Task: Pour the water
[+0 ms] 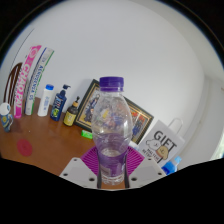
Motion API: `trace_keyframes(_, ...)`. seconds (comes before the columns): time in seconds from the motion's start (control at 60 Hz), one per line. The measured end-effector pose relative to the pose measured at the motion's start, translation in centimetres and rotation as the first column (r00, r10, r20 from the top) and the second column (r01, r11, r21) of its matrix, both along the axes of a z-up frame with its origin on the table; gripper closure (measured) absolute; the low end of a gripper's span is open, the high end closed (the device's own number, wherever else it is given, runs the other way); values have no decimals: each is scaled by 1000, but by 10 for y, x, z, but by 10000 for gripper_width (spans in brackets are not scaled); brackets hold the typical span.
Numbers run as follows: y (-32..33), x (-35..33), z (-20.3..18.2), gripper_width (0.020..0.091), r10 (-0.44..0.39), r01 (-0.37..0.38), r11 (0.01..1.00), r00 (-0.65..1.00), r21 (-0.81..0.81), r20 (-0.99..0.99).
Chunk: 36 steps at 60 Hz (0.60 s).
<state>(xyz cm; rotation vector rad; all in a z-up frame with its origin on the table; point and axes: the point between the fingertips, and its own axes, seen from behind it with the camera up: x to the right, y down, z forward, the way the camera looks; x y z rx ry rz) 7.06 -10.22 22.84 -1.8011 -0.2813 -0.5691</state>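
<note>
Gripper (112,172) fingers rise from six o'clock, and their purple pads (131,160) sit against both sides of a clear plastic water bottle (111,135), clamping its lower body. That bottle stands upright between the fingers, its purple screw cap (111,85) still on and a purple-printed label around its middle.

Below it lies a reddish-brown wooden tabletop (45,150), which runs from nine o'clock toward the centre. A small pink scrap (23,148) lies on the wood at about eight o'clock. Along the far edge of the table, from nine to eleven o'clock, stand upright pink and white packages (27,78), then a white bottle with a blue cap (46,100), a dark blue bottle (59,104) and a small dark bottle (71,110) just beside it. A dark-framed picture (88,108) leans behind the water bottle, partly hidden by it. At four o'clock stands a white gift bag (163,140) with dark lettering, close to the right finger.

Behind everything is a plain white wall (140,50), filling the upper view from ten to two o'clock.
</note>
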Motion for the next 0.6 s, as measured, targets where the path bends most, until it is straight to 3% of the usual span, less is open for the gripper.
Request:
trace_keyframes(0.133, 18, -61, 44, 802, 43, -46, 999, 957, 3, 289)
trace_keyframes(0.267, 31, -137, 65, 801, 111, -118, 993, 812, -25, 573)
trace_keyframes(0.383, 41, -201, 56, 801, 179, -171, 981, 632, -90, 754)
trace_keyframes(0.6, 53, -280, 18, 802, 264, -186, 956, 222, -225, 938)
